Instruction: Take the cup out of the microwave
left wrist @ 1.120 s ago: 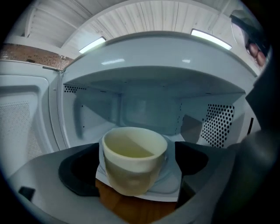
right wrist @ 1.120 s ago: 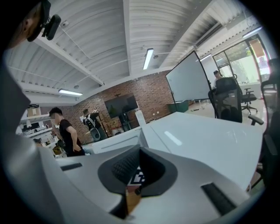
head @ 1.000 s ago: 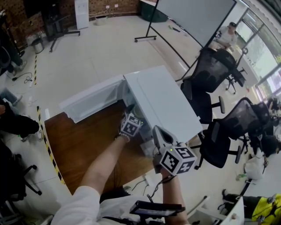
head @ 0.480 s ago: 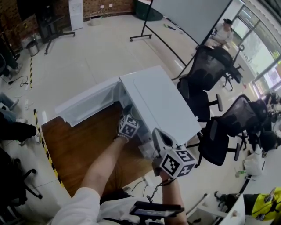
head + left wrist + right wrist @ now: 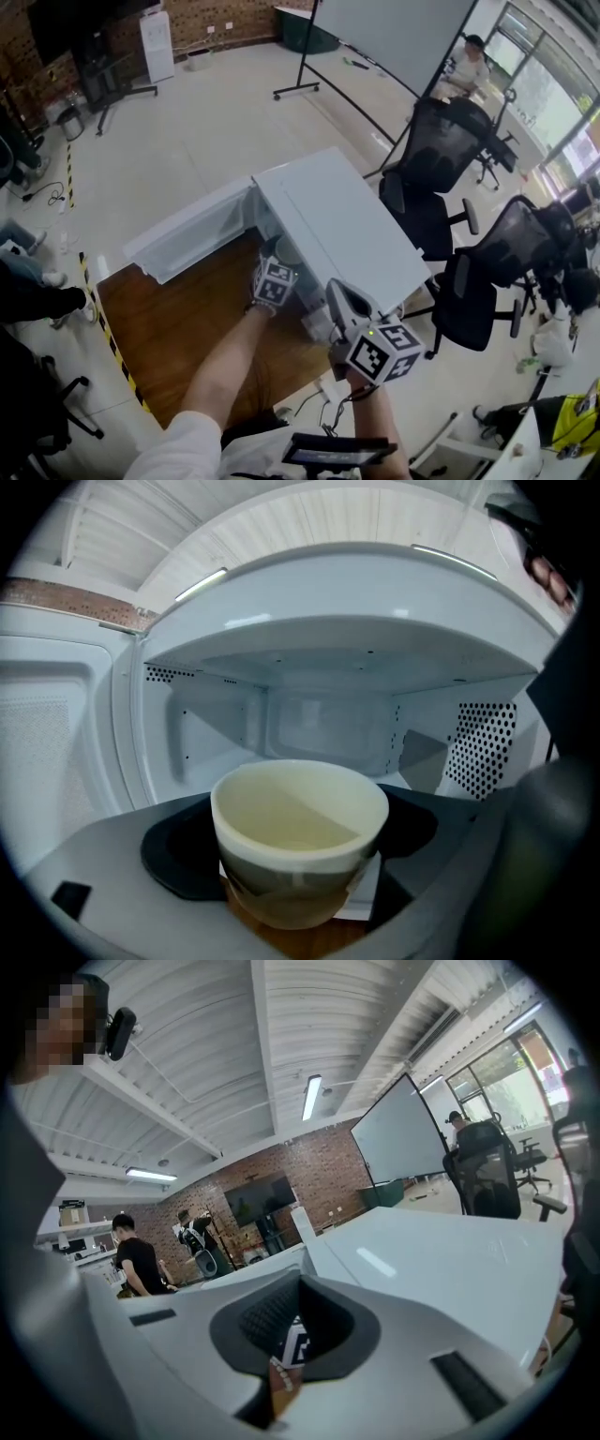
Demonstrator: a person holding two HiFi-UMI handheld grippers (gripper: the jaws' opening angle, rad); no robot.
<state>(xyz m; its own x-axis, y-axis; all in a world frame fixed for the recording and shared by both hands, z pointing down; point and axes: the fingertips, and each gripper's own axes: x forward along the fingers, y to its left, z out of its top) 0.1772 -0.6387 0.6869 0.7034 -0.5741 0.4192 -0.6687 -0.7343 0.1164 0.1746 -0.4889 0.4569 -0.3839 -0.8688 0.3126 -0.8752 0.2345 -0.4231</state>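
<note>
Left gripper (image 5: 278, 264) has backed off slightly, jaws clamped on cup (image 5: 300, 841), now clearing microwave (image 5: 337, 220). Right gripper (image 5: 337, 298) closed, empty.

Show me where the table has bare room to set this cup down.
The table is bare between the open microwave door, the striped tape and the left forearm. Crowded at the microwave front, where the left gripper holds the cup beside the right gripper.

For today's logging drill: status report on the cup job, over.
Left gripper shut on cup at microwave mouth. Right gripper shut, empty. Door open, nothing blocking.
</note>
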